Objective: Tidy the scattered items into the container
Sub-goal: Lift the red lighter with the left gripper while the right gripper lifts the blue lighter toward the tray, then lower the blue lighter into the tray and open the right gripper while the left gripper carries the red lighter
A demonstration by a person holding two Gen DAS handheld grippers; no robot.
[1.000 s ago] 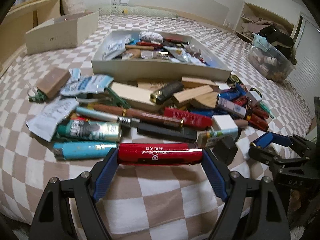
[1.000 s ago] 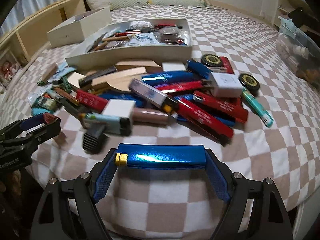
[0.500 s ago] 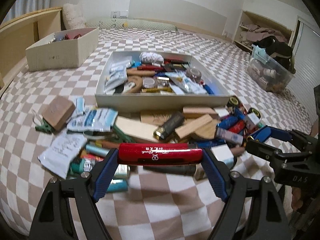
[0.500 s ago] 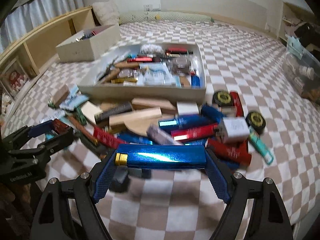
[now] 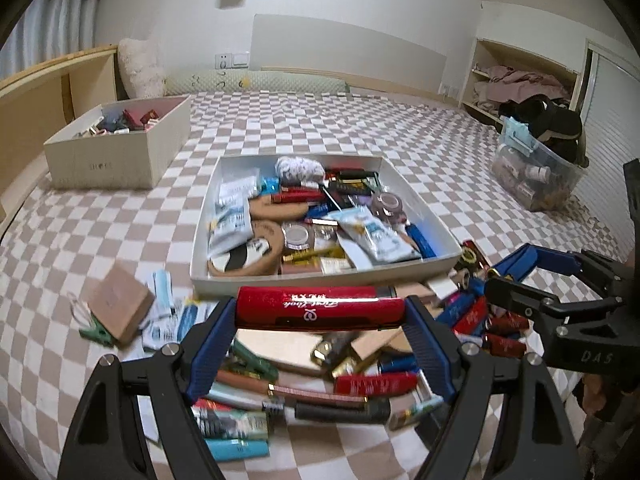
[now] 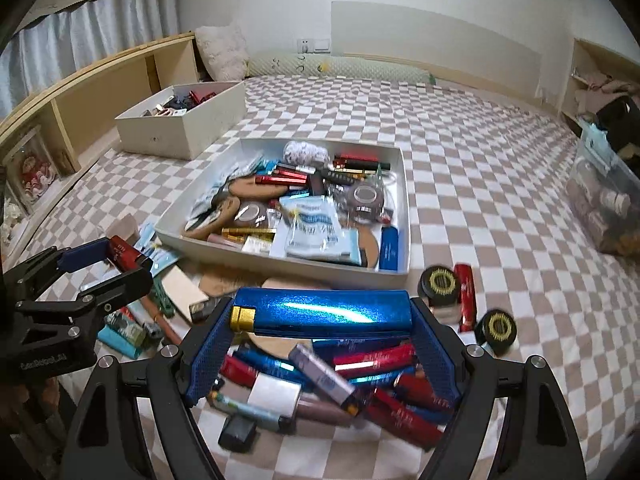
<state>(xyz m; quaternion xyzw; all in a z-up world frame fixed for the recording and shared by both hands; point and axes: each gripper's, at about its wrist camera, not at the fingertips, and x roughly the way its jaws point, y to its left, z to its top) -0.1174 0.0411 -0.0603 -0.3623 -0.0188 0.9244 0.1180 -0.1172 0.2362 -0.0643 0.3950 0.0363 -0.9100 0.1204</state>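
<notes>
My left gripper [image 5: 320, 320] is shut on a glossy red tube [image 5: 320, 307], held crosswise by its ends above the pile. My right gripper [image 6: 320, 322] is shut on a shiny blue tube [image 6: 324, 312] with a gold cap at its left end. Both hang over the scattered items [image 6: 320, 376] on the checkered bed, just short of the white tray [image 5: 320, 274], which holds several packets, tubes and discs. The tray [image 6: 280, 258] lies straight ahead. The right gripper [image 5: 516, 270] shows at the right of the left wrist view; the left gripper [image 6: 108, 264] shows at the left of the right wrist view.
A cream box [image 5: 116, 156] with small items stands at the back left. A clear plastic bin [image 5: 536, 176] sits at the bed's right edge. Two black round tins [image 6: 496, 328] and a red tube lie right of the pile. A brown block [image 5: 120, 306] lies left of the tray.
Both grippers have risen off the bed with their tubes and moved toward the tray. The view now looks down into the tray, and the pile sits lower in the frames.
</notes>
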